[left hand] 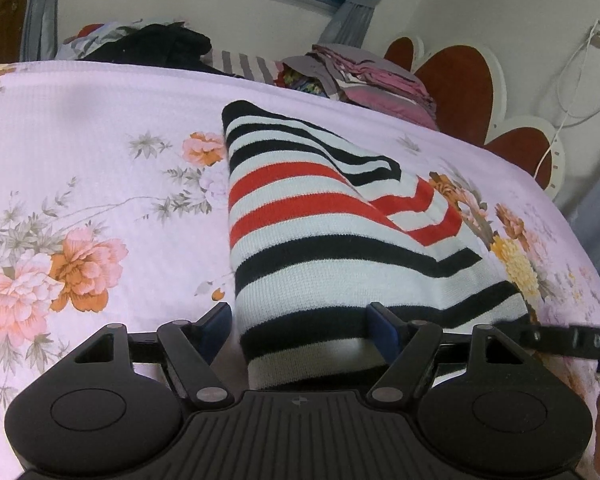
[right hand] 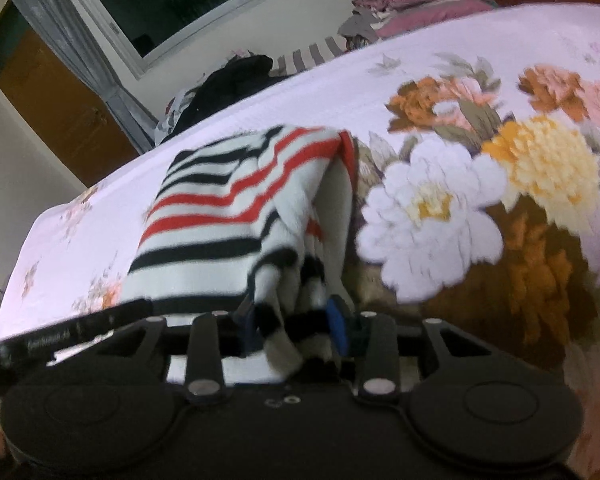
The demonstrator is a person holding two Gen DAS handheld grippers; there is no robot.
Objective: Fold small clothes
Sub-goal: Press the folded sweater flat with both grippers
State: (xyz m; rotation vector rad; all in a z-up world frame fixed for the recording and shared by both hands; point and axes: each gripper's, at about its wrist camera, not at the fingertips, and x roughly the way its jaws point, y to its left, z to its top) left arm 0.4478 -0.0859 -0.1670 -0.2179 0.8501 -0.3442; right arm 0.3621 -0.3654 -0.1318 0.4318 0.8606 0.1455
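Striped garment [left hand: 340, 240] hem between left gripper [left hand: 300, 332] fingers.

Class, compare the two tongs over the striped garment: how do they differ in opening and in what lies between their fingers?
The left tongs stand wide, their fingers straddling the flat near edge of the striped garment; the right tongs stand much narrower. The left fingers look clear of the cloth, while a bunched corner sits between the right ones; whether these still pinch it is unclear. Both have blue pads and point down at the floral bedsheet.
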